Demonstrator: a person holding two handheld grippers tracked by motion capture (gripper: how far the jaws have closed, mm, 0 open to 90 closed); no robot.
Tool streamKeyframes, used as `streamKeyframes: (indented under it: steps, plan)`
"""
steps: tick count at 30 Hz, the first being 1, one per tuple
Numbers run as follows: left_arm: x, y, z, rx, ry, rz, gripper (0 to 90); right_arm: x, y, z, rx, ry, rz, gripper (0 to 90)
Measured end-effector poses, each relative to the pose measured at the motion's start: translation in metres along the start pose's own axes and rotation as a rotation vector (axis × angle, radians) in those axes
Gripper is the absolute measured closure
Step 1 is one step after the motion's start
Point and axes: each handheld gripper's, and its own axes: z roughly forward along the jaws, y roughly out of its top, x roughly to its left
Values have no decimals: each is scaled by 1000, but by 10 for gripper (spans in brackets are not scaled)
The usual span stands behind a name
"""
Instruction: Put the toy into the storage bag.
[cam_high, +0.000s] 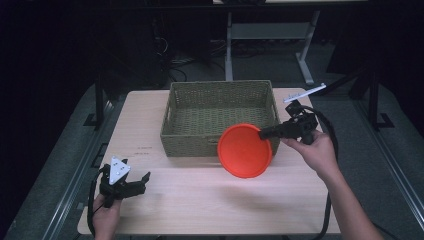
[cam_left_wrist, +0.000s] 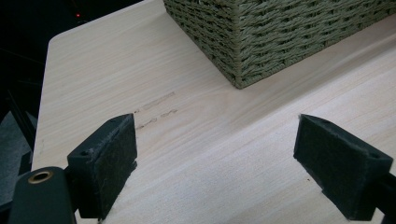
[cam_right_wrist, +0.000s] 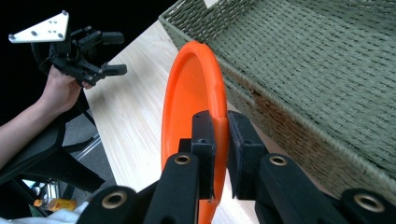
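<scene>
Orange plate (cam_high: 244, 150) is hanging on edge just in front of the woven basket (cam_high: 220, 117), its rim pinched by the right gripper (cam_high: 263, 133); basket is lying just behind. Left gripper (cam_high: 141, 182) is waiting far off, jaws wide and holding nothing

A: The orange plate (cam_right_wrist: 194, 100) pinched in the right hand-held gripper (cam_right_wrist: 220, 140) looks like smooth plastic with a dull sheen.

B: And the basket (cam_right_wrist: 327, 70) just beyond that hand-held gripper?

A: Woven green-grey fibre, rough and matt, ribbed all over.

B: The desk (cam_left_wrist: 196, 154) under the left hand-held gripper (cam_left_wrist: 217, 158)?

A: Pale wood grain, smooth, satin finish. That gripper's pads (cam_left_wrist: 114, 158) look like matt black felt, slightly fuzzy; the frames are black plastic with brass-coloured metal eyelets.
</scene>
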Motion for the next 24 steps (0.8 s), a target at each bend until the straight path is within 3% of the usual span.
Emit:
streamKeyframes:
  steps: [24]
  plan:
    - [0, 0, -1, -4, 1, -12, 129, -1, 44, -3, -49, -13, 28, 817]
